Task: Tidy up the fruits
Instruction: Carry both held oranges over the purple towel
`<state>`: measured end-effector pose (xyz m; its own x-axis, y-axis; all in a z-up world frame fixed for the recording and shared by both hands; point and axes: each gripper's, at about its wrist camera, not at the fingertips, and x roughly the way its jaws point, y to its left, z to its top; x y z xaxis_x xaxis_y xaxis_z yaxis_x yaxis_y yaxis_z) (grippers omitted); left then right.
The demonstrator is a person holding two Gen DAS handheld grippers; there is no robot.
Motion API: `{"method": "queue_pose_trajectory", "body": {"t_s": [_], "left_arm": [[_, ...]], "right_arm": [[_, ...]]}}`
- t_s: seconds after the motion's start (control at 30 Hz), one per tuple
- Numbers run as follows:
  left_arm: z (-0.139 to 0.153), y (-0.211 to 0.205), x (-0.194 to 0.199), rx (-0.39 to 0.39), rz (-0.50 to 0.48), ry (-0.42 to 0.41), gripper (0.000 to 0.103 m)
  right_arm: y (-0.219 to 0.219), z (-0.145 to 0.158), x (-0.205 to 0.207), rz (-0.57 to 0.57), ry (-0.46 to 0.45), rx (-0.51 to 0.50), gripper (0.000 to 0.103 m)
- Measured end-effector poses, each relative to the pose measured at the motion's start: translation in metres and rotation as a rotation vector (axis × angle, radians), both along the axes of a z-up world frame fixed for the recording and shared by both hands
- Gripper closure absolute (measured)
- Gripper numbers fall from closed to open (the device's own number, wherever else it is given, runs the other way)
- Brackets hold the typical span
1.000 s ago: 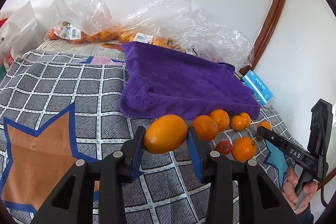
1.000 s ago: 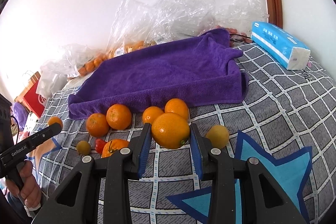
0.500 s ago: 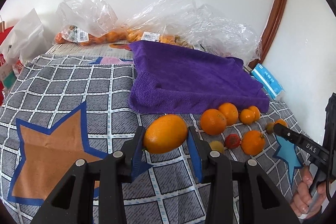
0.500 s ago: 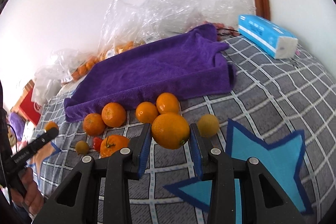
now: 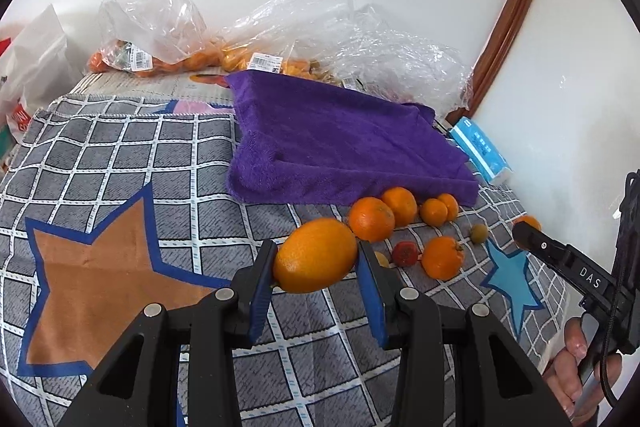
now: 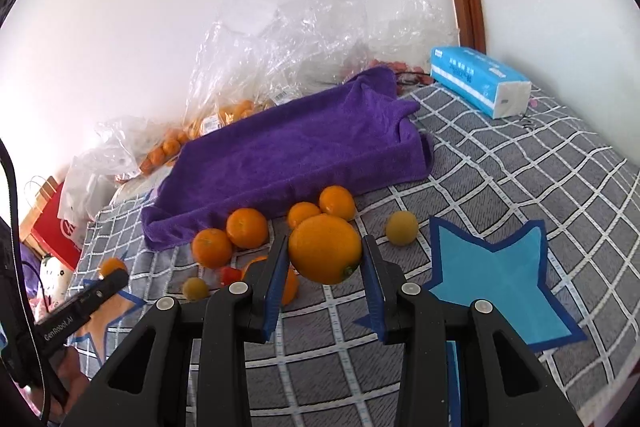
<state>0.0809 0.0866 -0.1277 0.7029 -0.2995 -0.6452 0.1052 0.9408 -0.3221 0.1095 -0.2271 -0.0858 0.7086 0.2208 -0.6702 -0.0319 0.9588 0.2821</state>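
Left gripper (image 5: 316, 269): jaws closed on an oval orange (image 5: 315, 255), glossy and pebbled, held above the checked cloth (image 5: 120, 163). Right gripper (image 6: 325, 267): jaws closed on a rounder orange (image 6: 325, 249) with a green stem end, partly hiding a fruit behind. Beyond: loose oranges (image 6: 247, 227) beside the purple towel (image 6: 288, 155). Farthest: bagged fruit (image 5: 188, 61), blurred through plastic.
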Motion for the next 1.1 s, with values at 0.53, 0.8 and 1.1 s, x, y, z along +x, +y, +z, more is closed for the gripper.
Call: {"method": "queue_pose_trajectory", "body": {"t_s": [0.53, 0.8, 1.1], "left_arm": [[0.039, 0.005, -0.045, 0.015, 0.103, -0.063, 0.065], [0.050, 0.014, -0.068, 0.046, 0.190, -0.065, 0.065], [0.061, 0.008, -0.066, -0.003, 0.159, -0.046, 0.065]], "right_arm": [[0.011, 0.021, -0.014, 0.084, -0.053, -0.006, 0.067], [0.019, 0.026, -0.014, 0.171, -0.067, -0.004, 0.067], [0.012, 0.033, -0.021, 0.184, -0.057, 0.012, 0.067]]}}
